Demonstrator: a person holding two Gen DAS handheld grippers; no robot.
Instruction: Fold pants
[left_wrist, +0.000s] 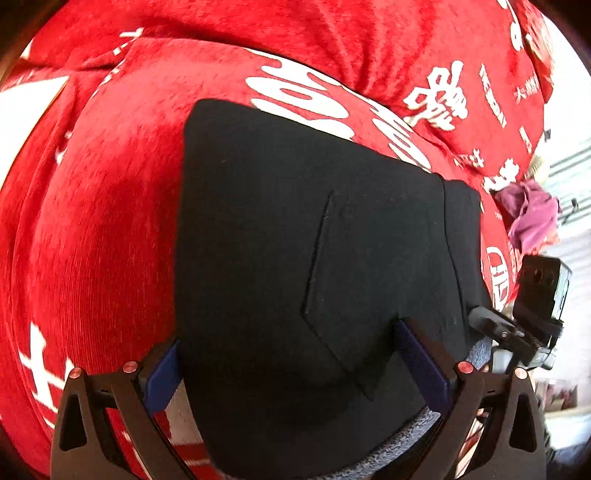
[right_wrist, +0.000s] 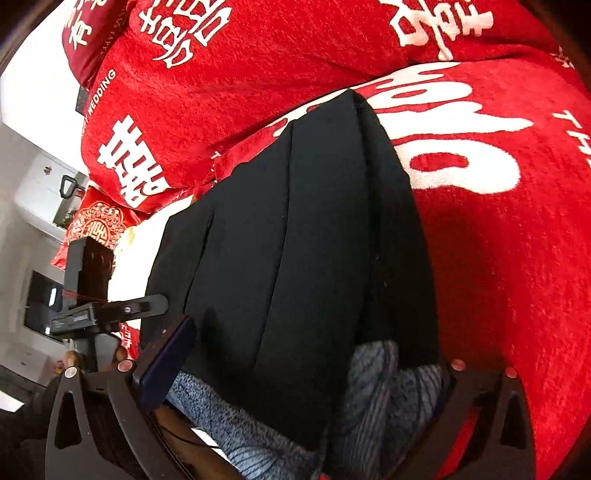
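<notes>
Lying folded on the red bed cover (left_wrist: 103, 192), pants (left_wrist: 295, 240) looking soft, limp, fairly thick and non-slippery, best pinched at the near folded edge, with left gripper (left_wrist: 291, 369) and right gripper (right_wrist: 306, 373) fingers both spread wide, gripping nothing.

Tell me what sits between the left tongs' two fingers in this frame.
The folded black pants fill the gap between the left tongs, over a grey fleece lining, on the red blanket. The left wrist view shows it.
</notes>
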